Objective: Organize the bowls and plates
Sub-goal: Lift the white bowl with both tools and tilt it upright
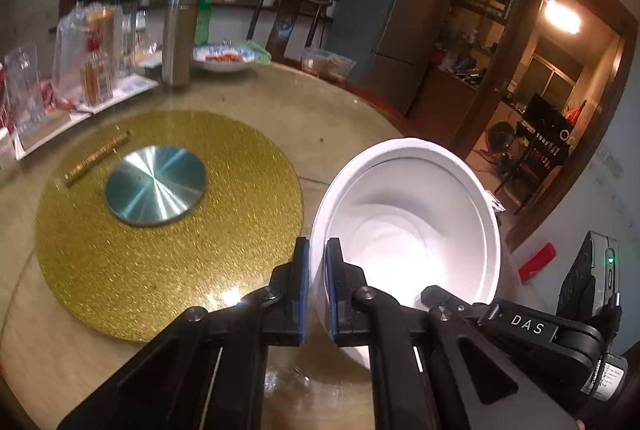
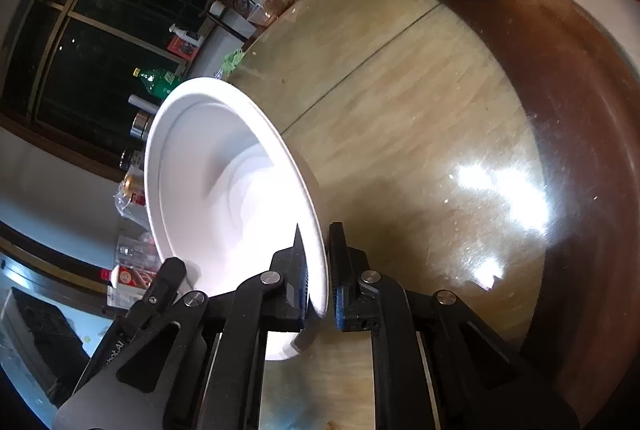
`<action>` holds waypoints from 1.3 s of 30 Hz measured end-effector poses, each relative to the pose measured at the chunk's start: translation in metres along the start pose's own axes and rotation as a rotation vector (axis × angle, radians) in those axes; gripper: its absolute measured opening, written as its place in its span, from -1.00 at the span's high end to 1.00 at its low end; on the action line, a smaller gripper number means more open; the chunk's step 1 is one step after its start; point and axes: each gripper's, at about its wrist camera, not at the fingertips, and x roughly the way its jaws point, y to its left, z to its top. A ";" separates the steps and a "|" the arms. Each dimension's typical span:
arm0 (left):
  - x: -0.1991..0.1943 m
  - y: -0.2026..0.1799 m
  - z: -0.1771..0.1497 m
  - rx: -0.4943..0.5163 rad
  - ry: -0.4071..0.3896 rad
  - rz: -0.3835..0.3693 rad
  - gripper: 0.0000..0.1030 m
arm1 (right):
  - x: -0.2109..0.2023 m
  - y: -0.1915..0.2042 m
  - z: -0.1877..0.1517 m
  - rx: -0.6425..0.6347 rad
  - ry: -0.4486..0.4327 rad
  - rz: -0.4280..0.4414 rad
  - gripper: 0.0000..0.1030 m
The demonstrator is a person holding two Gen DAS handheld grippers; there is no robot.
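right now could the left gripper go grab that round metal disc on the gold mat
Probably not yet: the left gripper is shut on the white bowl's rim. The path to the metal disc on the gold mat looks clear.

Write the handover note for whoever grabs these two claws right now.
Left claw: shut on the near rim of the white bowl, one finger inside, one outside.
Right claw: shut on the rim of the same bowl, at the opposite side.
The bowl is tilted, over the round table, beside the gold placemat with its metal disc.
A patterned dish with food sits at the far edge among bottles.
Done: bowl gripped by both claws.
Left: set it in its place; no stack is visible yet.
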 end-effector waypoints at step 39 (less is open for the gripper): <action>-0.005 -0.005 -0.002 0.045 -0.057 0.058 0.87 | -0.007 0.012 -0.003 -0.085 -0.060 -0.047 0.87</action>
